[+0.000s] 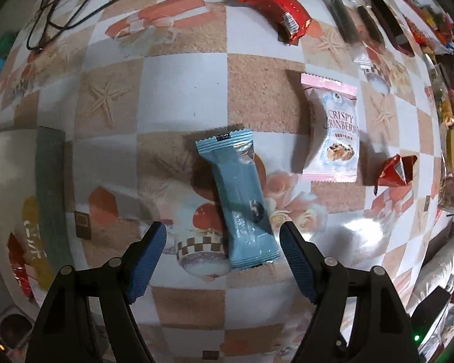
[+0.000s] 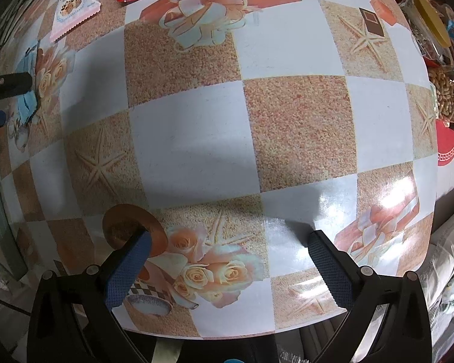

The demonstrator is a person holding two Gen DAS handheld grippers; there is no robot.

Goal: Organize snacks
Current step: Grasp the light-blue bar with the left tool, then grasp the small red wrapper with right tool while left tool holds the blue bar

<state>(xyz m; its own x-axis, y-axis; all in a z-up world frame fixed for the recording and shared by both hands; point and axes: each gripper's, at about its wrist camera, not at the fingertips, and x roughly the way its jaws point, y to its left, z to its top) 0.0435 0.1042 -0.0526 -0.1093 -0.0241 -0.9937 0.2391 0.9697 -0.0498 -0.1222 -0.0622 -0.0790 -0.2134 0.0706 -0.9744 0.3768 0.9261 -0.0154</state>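
A light blue snack bar [image 1: 242,199] lies flat on the checkered tablecloth, its near end between the tips of my open left gripper [image 1: 223,240], not clamped. A pink-and-white Crispy Cranberry pack [image 1: 333,130] lies to its right, a red wrapper [image 1: 275,9] farther back, and a small crumpled red wrapper [image 1: 396,171] at right. My right gripper [image 2: 228,251] is open and empty above a bare part of the cloth near the front edge. In the right wrist view the blue bar [image 2: 25,96] and cranberry pack [image 2: 74,6] show at far left.
Dark wrapped bars [image 1: 342,21] and a pile of mixed snacks [image 1: 448,115] line the right side. A box [image 1: 21,199] stands at the left. Black cables [image 1: 60,6] lie at back left. A bag of peanuts [image 2: 445,90] sits at right; the table edge [image 2: 227,334] is close.
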